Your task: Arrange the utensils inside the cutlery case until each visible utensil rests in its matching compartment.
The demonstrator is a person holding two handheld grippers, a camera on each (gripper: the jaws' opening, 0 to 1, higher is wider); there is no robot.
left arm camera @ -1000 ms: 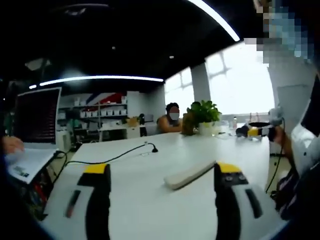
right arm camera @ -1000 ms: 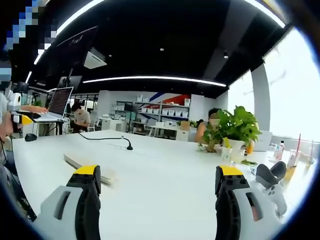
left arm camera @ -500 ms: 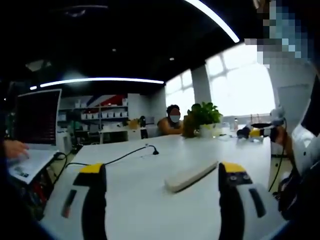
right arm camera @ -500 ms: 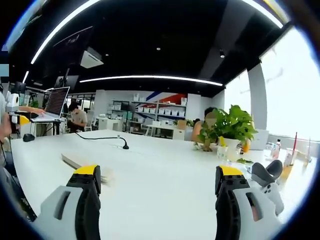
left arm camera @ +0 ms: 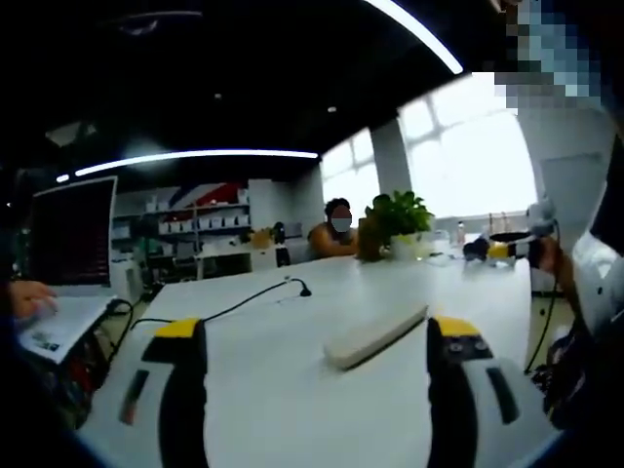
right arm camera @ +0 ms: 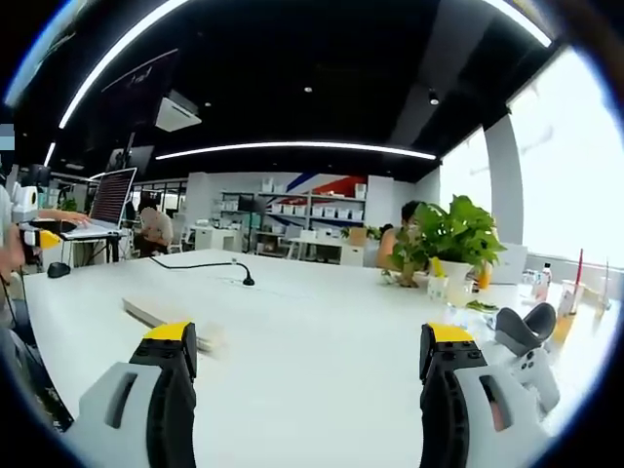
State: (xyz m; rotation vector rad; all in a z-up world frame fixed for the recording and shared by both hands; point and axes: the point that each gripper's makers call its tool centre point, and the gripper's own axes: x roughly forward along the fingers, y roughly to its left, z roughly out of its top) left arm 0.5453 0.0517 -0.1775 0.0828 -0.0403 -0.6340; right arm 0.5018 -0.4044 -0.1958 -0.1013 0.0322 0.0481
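A pale, flat cutlery case [left arm camera: 375, 334] lies on the white table [left arm camera: 292, 390], seen edge-on, so its contents are hidden. My left gripper [left arm camera: 317, 331] hovers low over the table with its jaws wide apart and nothing between them; the case sits just ahead, towards the right jaw. In the right gripper view the same case [right arm camera: 161, 317] lies ahead by the left jaw. My right gripper [right arm camera: 309, 336] is open too, holding nothing. No utensils can be made out.
A black cable with a small microphone [left arm camera: 292, 287] crosses the table. An open laptop [left arm camera: 73, 239] stands at the left, a potted plant [right arm camera: 453, 239] and a grey controller [right arm camera: 526, 341] at the right. A person sits at the far end [left arm camera: 336, 229]. A sleeve [left arm camera: 595, 283] is close on the right.
Both views have drifted slightly with the hands. The case and the other things on the table have not moved, and both grippers stay open.
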